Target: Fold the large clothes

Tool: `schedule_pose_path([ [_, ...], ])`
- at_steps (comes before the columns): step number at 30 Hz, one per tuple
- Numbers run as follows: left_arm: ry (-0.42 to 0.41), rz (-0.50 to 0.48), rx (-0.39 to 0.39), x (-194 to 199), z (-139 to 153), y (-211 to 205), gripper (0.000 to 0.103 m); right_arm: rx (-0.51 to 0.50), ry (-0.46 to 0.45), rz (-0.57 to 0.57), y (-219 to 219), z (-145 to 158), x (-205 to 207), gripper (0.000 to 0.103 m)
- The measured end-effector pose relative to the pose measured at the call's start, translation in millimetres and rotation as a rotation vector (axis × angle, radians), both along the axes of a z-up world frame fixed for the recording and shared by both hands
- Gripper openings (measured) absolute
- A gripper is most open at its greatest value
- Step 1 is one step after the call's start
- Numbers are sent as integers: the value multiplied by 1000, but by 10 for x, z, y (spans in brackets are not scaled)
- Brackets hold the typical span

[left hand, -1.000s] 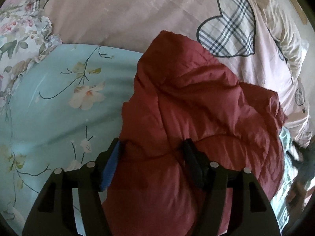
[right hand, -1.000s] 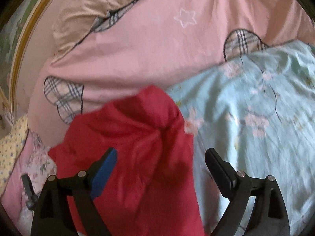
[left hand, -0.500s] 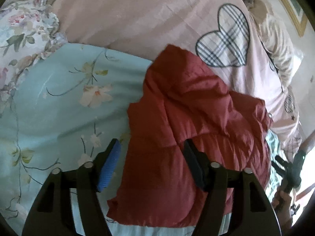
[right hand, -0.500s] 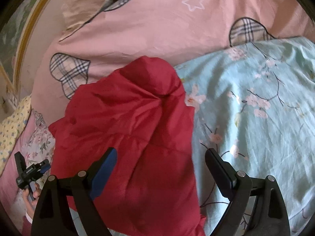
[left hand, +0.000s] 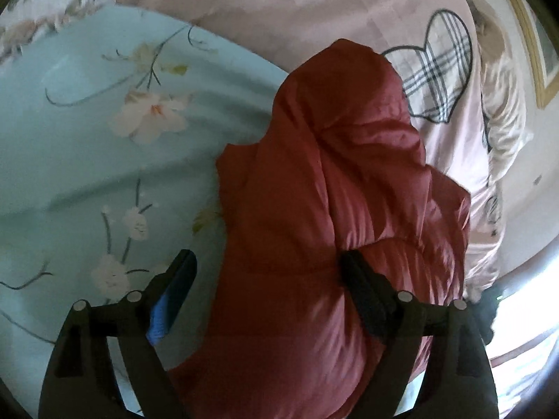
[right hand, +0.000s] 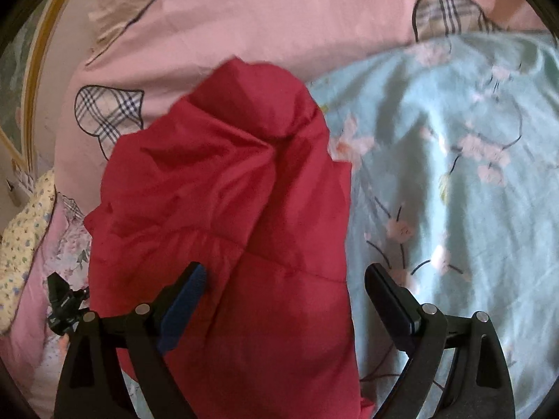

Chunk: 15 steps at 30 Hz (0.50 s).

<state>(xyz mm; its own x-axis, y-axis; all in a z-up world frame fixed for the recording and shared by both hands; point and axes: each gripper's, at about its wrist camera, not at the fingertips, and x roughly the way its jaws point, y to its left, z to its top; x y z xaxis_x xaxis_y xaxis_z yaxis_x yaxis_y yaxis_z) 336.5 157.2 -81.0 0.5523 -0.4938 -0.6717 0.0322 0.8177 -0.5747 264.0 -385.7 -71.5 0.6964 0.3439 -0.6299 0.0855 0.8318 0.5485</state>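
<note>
A dark red padded jacket (left hand: 325,216) lies bunched on the bed, one end toward the pink duvet. My left gripper (left hand: 269,279) hovers over its near part with the jaws opening. The blue pad (left hand: 174,293) stands clear of the jacket's left edge and the black pad (left hand: 363,296) is above the fabric. In the right wrist view the same jacket (right hand: 227,209) lies between the wide jaws of my right gripper (right hand: 286,286), which is open. Its black finger (right hand: 387,300) stands off the jacket's right edge.
The jacket rests on a light blue floral sheet (left hand: 87,160) (right hand: 454,192). Beyond it lies a pink duvet (right hand: 262,24) with plaid hearts (left hand: 436,76). A yellow flowered pillow (right hand: 24,230) and the small left gripper (right hand: 63,303) show at the left. A framed picture (left hand: 538,52) hangs on the wall.
The left jaws have spread wider around the jacket's bulk. Both grippers have sunk closer to the jacket, which has settled lower on the sheet.
</note>
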Motion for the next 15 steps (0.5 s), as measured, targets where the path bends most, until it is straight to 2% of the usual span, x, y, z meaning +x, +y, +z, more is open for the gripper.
schedule_pose_path([
  [5,3,-9,-23,33,-54,-53,90,48,8,6,-16,-110,42,99],
  [10,33,-22,-63,144,-139,-126,94,100,23,27,0,-203,100,99],
  [15,31,-36,-52,183,-165,-235,94,112,23,46,16,-224,105,99],
])
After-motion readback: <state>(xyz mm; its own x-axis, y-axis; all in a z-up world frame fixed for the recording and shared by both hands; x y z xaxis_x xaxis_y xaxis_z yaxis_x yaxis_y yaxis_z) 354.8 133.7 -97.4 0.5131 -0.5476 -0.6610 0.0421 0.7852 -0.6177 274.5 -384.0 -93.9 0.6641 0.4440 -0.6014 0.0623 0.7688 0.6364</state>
